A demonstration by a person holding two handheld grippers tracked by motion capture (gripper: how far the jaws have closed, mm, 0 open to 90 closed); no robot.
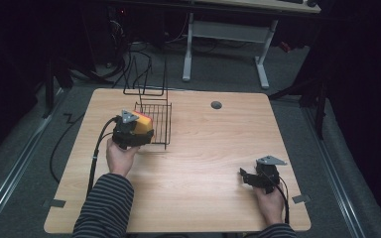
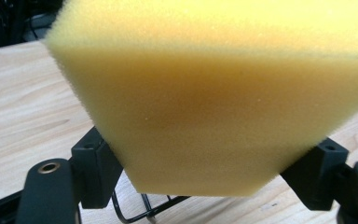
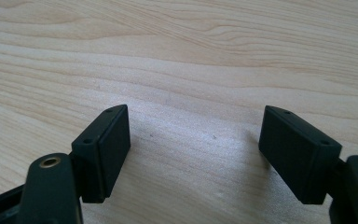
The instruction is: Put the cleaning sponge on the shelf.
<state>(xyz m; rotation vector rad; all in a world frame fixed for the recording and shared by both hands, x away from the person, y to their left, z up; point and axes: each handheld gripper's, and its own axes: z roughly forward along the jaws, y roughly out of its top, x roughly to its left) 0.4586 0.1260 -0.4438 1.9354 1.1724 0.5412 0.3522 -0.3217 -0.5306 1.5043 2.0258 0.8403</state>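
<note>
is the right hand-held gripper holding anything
No, in the right gripper view the right hand-held gripper has its jaws spread wide apart with only bare wooden table between them.

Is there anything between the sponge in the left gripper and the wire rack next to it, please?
Nothing visible. The left gripper holds the yellow sponge right at the near edge of the black wire rack, with only bare table around. The right gripper rests open, far off.

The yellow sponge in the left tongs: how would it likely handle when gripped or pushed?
The sponge looks like open-pored foam, so probably soft and light. It bulges past the left tongs, so it likely squashes when gripped. Its blocky shape suggests it won't roll.
</note>
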